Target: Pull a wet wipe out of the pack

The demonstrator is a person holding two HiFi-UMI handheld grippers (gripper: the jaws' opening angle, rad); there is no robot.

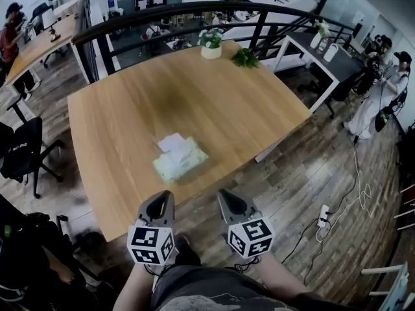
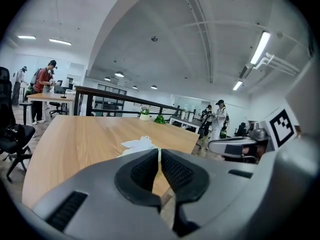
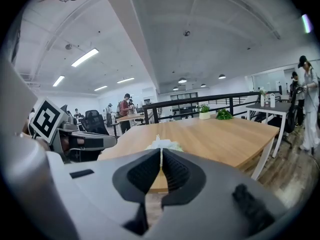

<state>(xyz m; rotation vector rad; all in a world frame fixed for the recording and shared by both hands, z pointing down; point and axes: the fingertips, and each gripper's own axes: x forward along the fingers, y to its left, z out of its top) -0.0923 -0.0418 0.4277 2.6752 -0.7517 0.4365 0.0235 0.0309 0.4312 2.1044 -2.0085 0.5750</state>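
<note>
Pale green soft wet-wipe pack (image 1: 180, 159) lies mid-frame on the light wooden table (image 1: 130, 102). Lower centre, the grey left gripper (image 1: 163, 199) and right gripper (image 1: 227, 198) are both clenched and empty, aimed at it, probably for reaching.

wipe pack (image 2: 137, 144): lower part hidden behind left fingers (image 2: 143, 172) | forearms (image 1: 133, 291): cut by bottom edge

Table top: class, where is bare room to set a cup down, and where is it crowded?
Bare wood left of the pack to the table's left edge, and the wide middle between pack and pot. Crowded only at the far edge: pot and green sprig.
</note>
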